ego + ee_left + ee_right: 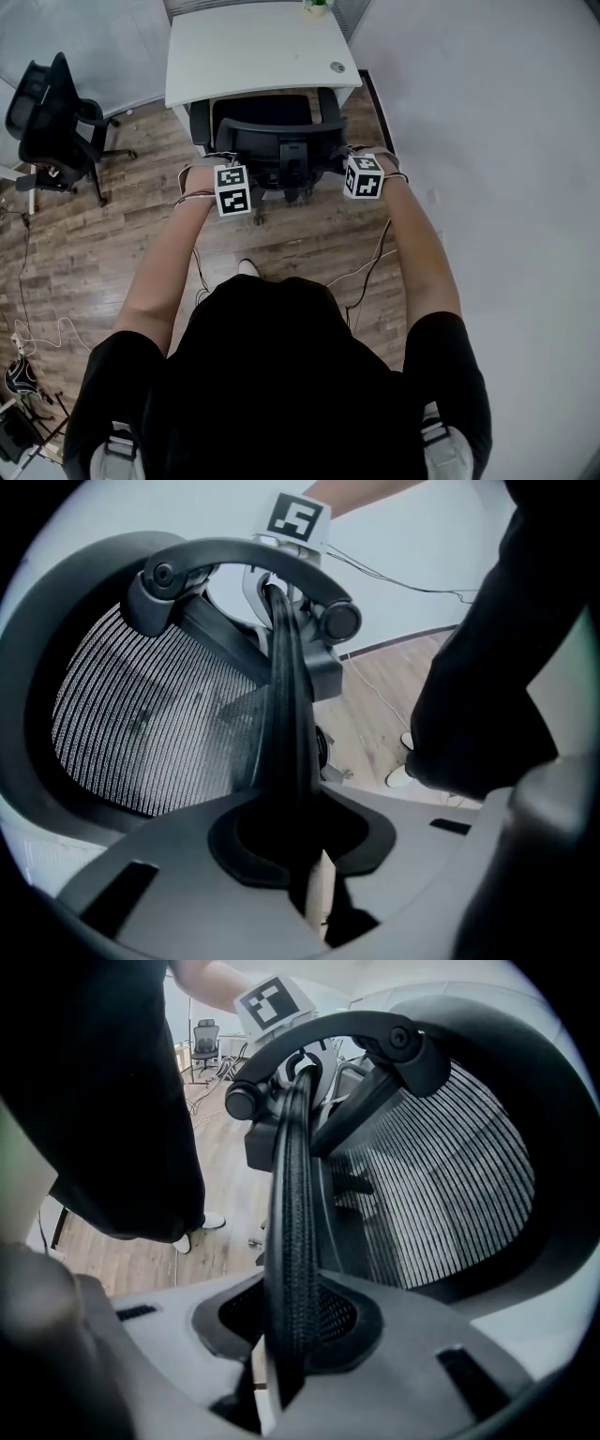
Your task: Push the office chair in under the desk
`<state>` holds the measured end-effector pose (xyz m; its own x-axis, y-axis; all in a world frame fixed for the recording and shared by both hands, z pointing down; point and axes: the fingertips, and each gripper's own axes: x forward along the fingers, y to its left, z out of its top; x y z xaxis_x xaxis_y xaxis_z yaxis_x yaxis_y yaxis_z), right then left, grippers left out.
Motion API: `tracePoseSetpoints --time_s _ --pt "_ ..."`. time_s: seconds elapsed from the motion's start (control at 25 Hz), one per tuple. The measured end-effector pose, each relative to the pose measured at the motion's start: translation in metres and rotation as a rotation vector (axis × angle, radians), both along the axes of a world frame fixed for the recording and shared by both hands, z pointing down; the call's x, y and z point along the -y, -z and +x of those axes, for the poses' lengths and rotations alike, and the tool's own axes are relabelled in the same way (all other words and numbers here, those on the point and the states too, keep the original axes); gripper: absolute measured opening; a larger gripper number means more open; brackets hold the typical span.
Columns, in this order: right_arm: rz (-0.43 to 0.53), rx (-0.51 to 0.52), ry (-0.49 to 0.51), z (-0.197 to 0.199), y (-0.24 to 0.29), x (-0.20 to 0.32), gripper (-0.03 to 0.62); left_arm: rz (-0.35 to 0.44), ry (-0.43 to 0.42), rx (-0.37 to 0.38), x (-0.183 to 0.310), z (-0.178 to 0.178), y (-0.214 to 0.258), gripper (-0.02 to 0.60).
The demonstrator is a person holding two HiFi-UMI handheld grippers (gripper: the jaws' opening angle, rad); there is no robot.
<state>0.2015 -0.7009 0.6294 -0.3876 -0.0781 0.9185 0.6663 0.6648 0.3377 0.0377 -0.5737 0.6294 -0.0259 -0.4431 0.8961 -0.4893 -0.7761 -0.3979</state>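
Note:
The black office chair (pixel 272 141) stands with its seat partly beneath the white desk (pixel 253 47), its back toward me. My left gripper (pixel 226 163) grips the left end of the back's top edge, and my right gripper (pixel 350 154) grips the right end. In the left gripper view the thin black edge (pixel 286 696) runs between the jaws of the left gripper (pixel 300 836), which are shut on it, with the mesh back (pixel 141 724) to the left. The right gripper (pixel 291 1326) clamps the same woven edge (pixel 292 1194), mesh (pixel 450 1176) to the right.
A second black office chair (pixel 52 117) stands at the far left on the wooden floor. A small plant (pixel 316 7) sits at the desk's far edge. Cables (pixel 361 272) trail on the floor by my feet. A grey wall (pixel 487 141) runs close along the right.

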Motion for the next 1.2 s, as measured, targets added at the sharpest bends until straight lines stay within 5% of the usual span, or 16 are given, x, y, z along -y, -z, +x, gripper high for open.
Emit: tracePoseSetpoints --time_s 0.48,0.76,1.2 --pt "-0.019 -0.017 0.0 -0.009 0.02 -0.011 0.08 -0.034 0.01 -0.026 -0.01 -0.009 0.017 0.073" --pt "-0.004 -0.086 0.047 -0.005 0.03 -0.02 0.155 -0.112 0.001 -0.015 -0.025 -0.007 0.02 0.208" --pt "-0.088 0.042 0.002 0.0 0.079 -0.019 0.161 -0.174 0.03 -0.058 -0.018 -0.018 0.034 0.242"
